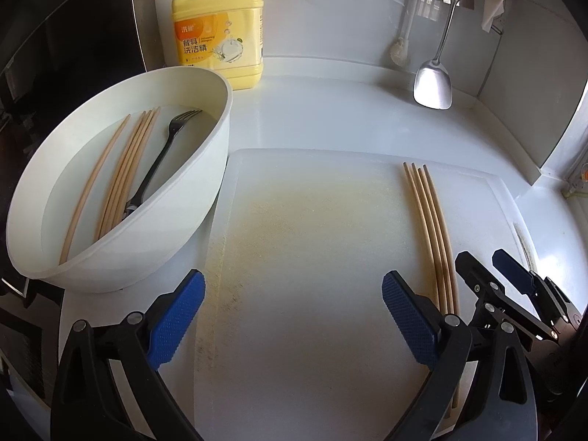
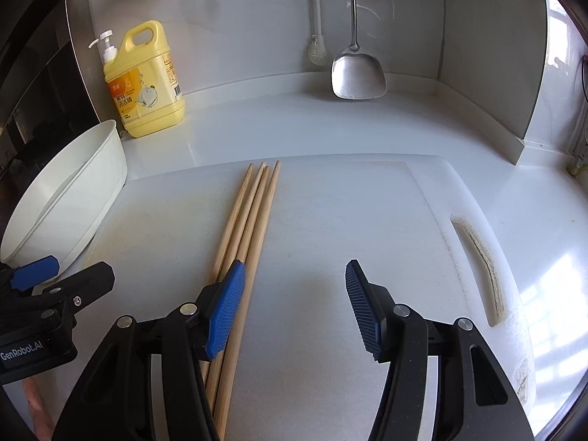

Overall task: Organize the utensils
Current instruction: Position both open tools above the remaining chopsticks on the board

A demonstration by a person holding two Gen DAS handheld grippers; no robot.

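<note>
Chopsticks (image 2: 250, 228) lie on the cutting board (image 2: 349, 202) beside both grippers' wide-apart, empty jaws.

Four chopsticks (image 2: 247, 228) lie on cutting board (image 2: 367, 220).

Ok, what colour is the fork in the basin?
Black fork, clearest in the left wrist view, inside the white basin.

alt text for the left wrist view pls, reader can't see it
Open left tongs hover over a stained white cutting board with four chopsticks lying along its right side. At left a white basin holds more chopsticks and a dark fork; yellow dish soap stands behind.
</note>
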